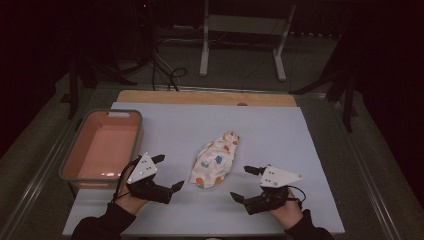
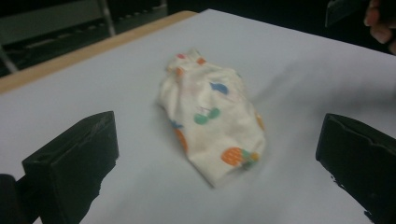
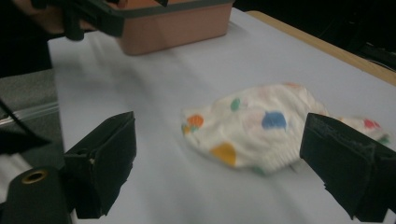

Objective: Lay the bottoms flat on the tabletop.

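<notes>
A crumpled white cloth with coloured spots lies in the middle of the pale blue table top. My left gripper stands open just left of the cloth's near end, jaws apart and nothing between them. In the left gripper view the cloth lies ahead between the two jaws. My right gripper is open to the cloth's right and nearer the front edge. The right gripper view has the cloth ahead, partly behind the right jaw.
A pink tub with a grey rim stands at the table's left side, holding nothing that I can see; its wall appears in the right gripper view. A wooden strip runs along the far edge. A white stand is on the floor beyond.
</notes>
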A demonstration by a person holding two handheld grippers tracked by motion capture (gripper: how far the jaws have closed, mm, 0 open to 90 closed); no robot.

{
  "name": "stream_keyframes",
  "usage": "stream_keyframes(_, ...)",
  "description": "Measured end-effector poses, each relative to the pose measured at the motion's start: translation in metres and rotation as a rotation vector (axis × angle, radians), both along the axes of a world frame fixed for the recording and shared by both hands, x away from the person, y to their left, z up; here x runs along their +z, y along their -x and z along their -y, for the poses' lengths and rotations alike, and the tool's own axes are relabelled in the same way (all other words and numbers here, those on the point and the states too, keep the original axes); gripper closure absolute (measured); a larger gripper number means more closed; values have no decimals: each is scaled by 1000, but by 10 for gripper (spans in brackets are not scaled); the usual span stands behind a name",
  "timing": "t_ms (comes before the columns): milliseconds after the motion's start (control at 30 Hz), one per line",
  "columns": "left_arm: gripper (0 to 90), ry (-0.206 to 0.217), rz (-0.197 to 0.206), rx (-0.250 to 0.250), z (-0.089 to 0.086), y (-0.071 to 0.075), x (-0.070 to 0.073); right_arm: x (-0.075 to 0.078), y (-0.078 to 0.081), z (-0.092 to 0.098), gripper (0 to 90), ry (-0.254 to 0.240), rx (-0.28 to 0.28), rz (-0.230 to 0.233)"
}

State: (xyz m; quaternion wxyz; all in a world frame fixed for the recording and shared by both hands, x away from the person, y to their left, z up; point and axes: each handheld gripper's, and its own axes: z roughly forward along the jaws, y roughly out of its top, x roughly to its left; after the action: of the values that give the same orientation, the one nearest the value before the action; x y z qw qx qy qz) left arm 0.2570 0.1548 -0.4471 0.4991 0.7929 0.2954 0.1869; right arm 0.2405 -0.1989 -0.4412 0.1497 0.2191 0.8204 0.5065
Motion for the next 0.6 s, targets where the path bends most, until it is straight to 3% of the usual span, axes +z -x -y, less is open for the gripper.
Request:
stream_keyframes(133, 5, 38, -10, 16, 0, -7, -9, -5, -12, -24, 109, -37, -29, -21)
stream_keyframes(367, 5, 49, -31, 35, -3, -13, -23, -32, -23, -66, 131, 15, -70, -63)
stream_keyframes(433, 5, 53, -34, 38, -4, -13, -25, -39, -24, -76, 131, 37, -54, -70)
stream_keyframes(533, 5, 44, -13, 34, -4, -13, -27, -48, -26, -94, 141, 52, -40, -105)
stream_keyframes(600, 5, 46, -5, 34, -4, -12, -26, -52, -27, -104, 215, 68, -47, -115)
